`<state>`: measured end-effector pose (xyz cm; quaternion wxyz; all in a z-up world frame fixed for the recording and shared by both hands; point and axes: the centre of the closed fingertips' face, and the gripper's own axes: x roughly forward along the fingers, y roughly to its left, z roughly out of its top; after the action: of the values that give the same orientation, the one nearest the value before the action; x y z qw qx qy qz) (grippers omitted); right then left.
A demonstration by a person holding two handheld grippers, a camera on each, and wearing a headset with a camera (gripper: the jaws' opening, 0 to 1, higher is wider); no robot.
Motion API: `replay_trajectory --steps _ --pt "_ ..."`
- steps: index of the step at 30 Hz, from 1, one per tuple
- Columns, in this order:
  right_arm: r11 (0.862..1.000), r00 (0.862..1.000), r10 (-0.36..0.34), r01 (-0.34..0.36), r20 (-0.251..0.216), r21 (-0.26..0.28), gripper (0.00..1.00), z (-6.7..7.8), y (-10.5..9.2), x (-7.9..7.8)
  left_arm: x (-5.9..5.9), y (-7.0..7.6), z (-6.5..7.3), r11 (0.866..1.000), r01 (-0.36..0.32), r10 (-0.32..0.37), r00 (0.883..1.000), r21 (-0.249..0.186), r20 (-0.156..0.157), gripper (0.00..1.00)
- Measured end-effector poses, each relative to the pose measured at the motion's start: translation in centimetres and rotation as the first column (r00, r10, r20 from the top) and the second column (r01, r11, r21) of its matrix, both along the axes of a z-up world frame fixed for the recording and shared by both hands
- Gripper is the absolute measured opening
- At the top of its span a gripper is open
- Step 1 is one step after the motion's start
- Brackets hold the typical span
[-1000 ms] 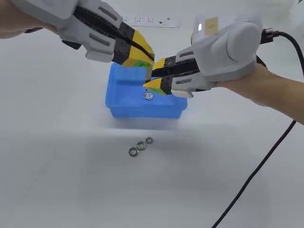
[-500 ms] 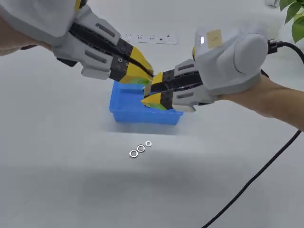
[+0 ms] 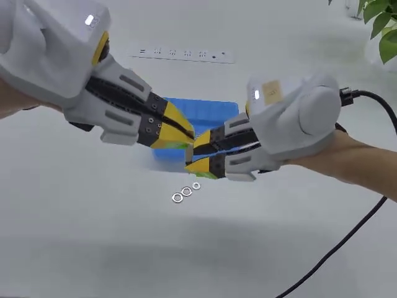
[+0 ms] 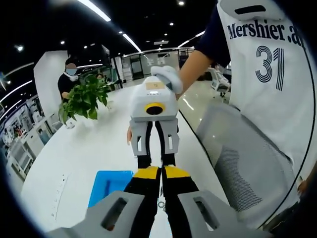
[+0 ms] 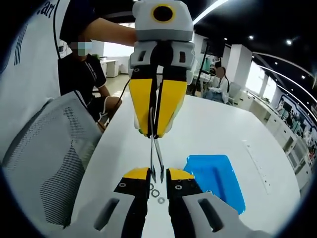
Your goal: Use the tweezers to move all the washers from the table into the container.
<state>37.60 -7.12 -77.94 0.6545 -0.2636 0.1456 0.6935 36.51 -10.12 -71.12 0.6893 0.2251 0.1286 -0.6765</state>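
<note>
Three metal washers (image 3: 187,192) lie in a short row on the white table, just in front of the blue container (image 3: 208,110). My left gripper (image 3: 180,131) comes in from the upper left, shut on the handle end of the thin metal tweezers (image 5: 155,148). My right gripper (image 3: 197,156) faces it from the right. Its jaws are closed lightly around the tweezers' two arms near the tips, which stay slightly parted. In the right gripper view the tips hang just above the washers (image 5: 155,192), with the container (image 5: 215,183) to their right.
A white power strip (image 3: 183,54) lies behind the container. A black cable (image 3: 347,230) trails from my right gripper toward the near right. A leafy plant (image 3: 381,18) stands at the far right corner. A mesh chair (image 5: 54,148) sits beside the table.
Both grippers and the tweezers have drawn back from over the container toward its near side, closer to the three washers. The head camera has also shifted.
</note>
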Motion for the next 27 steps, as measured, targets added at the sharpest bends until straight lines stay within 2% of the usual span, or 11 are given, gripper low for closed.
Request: replay_trajectory --steps 6,13,17,25,27 --pt "1.0 1.0 0.012 -0.012 -0.027 -0.01 0.14 -1.2 0.3 -1.3 -0.9 0.4 -1.3 1.0 -0.019 0.019 0.999 0.004 -0.03 0.05" --pt "1.0 0.998 0.017 -0.018 -0.059 -0.02 0.14 -2.6 0.6 -2.0 -1.4 1.1 -2.9 0.999 -0.052 0.052 0.996 0.003 -0.066 0.05" --pt "1.0 0.998 -0.001 -0.001 -0.06 -0.023 0.14 -3.4 0.9 -1.7 -1.2 1.4 -3.7 0.997 -0.082 0.081 0.995 -0.004 -0.066 0.05" --pt "1.0 0.995 -0.017 0.014 -0.095 -0.028 0.14 -4.7 1.0 -1.2 -0.6 1.9 -5.4 0.994 -0.11 0.109 0.989 -0.001 -0.097 0.05" --pt "1.0 0.994 -0.017 0.014 -0.105 -0.027 0.14 -5.0 1.0 -1.0 -0.4 1.8 -5.7 0.994 -0.11 0.11 0.99 0.001 -0.092 0.05"
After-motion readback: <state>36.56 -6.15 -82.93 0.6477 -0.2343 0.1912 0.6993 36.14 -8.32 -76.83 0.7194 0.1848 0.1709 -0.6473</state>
